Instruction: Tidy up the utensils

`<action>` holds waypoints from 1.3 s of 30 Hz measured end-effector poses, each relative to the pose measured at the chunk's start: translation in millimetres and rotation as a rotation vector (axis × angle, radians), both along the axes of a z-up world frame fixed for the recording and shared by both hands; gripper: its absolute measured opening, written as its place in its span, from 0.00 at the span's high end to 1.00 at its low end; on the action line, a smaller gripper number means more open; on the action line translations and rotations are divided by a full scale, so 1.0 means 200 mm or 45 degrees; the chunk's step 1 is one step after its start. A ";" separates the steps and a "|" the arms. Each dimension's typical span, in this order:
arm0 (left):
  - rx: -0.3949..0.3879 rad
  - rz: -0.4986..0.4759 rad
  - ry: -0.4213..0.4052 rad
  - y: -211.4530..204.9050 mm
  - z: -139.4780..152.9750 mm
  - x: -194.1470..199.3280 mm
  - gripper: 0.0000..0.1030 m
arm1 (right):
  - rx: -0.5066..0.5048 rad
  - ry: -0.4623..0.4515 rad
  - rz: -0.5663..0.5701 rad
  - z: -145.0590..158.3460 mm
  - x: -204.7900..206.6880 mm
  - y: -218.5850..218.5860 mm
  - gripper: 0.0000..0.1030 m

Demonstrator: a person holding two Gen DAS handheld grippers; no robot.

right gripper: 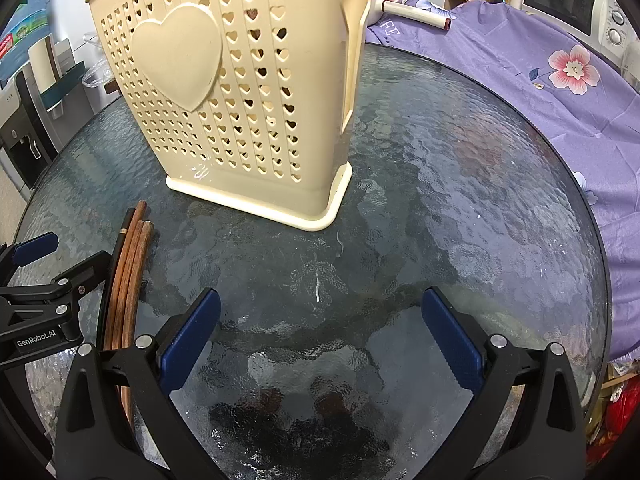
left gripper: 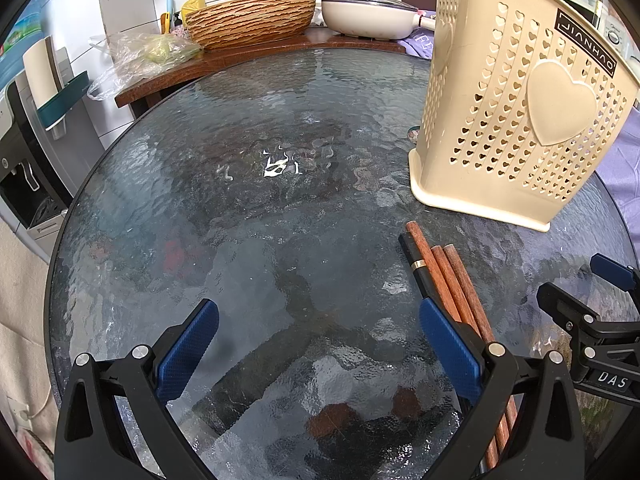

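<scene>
Several chopsticks (left gripper: 448, 272), reddish-brown wood plus a black one with a gold band, lie side by side on the round glass table (left gripper: 240, 200). A cream perforated utensil holder (left gripper: 516, 112) with a raised heart stands upright just beyond their tips. My left gripper (left gripper: 320, 328) hangs open over bare glass, its right finger lying over the chopsticks' near part. In the right wrist view the chopsticks (right gripper: 128, 264) run along the left, the holder (right gripper: 240, 92) stands ahead, and my right gripper (right gripper: 320, 320) is open above bare glass to their right.
A wooden counter (left gripper: 248, 56) behind the table carries a striped basin (left gripper: 252, 18), a white pan (left gripper: 368, 16) and a plastic bag (left gripper: 140, 56). A purple flowered cloth (right gripper: 540, 72) drapes the table's far right. A water dispenser (left gripper: 24, 152) stands at the left.
</scene>
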State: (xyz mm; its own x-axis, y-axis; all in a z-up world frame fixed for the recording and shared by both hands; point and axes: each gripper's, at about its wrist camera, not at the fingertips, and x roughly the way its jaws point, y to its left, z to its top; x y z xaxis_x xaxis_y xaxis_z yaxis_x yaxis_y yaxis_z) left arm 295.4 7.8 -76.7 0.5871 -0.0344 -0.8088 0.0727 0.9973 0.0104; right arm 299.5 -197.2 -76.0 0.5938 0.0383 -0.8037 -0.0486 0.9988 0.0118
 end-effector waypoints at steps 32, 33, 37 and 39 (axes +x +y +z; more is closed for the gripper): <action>0.000 0.000 0.000 0.00 0.00 0.00 0.05 | 0.000 0.000 0.000 0.00 0.00 0.00 0.04; 0.000 0.000 -0.001 0.00 0.00 0.00 0.05 | 0.001 -0.001 0.000 0.00 0.00 0.00 0.04; 0.000 0.000 0.000 -0.01 0.00 -0.01 0.05 | 0.001 0.000 0.000 0.00 0.00 0.00 0.04; 0.000 0.000 0.000 0.00 0.00 0.00 0.05 | 0.001 -0.001 0.000 0.00 0.00 0.00 0.04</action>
State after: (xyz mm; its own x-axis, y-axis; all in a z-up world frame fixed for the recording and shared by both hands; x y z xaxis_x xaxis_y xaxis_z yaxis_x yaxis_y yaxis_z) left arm 295.8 8.2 -76.7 0.5874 -0.0345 -0.8086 0.0729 0.9973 0.0104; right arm 300.3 -197.1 -76.9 0.5943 0.0389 -0.8033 -0.0483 0.9988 0.0126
